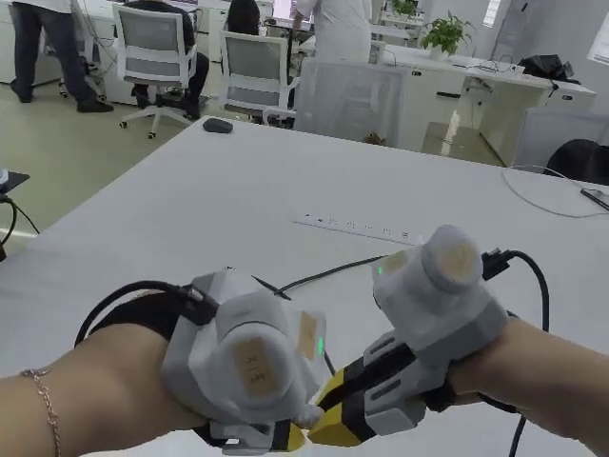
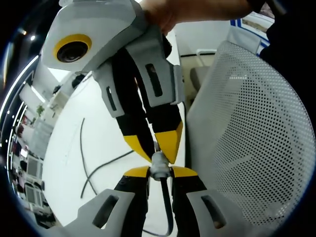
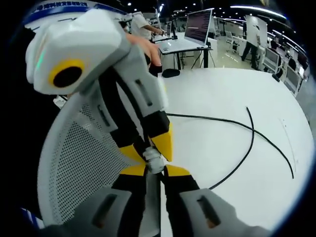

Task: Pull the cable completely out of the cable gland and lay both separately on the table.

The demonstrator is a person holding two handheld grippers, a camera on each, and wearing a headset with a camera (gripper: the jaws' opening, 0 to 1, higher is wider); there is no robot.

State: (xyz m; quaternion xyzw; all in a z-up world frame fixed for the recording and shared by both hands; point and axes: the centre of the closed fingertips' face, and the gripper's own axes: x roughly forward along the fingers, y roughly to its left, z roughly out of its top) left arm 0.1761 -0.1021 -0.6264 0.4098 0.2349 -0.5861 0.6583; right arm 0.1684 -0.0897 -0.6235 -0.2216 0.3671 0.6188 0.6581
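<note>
Pinching one small pale-grey cable gland point(image 2: 159, 165) with left claw point(image 2: 166, 173) and right claw point(image 3: 155, 171), tip to tip, with its dark cable point(image 2: 167, 205) running back between the left jaws.

1. Left forearm point(image 1: 90, 395) enters from the lower left, with its hand behind the left gripper point(image 1: 291, 438).
2. Right forearm point(image 1: 552, 371) enters from the lower right, with the right gripper point(image 1: 328, 424) angled down and inward.
3. The gripper tips meet nose to nose, low between the wrists.
4. Both pairs of jaws are pinched narrow on the gland point(image 2: 159, 165).
</note>
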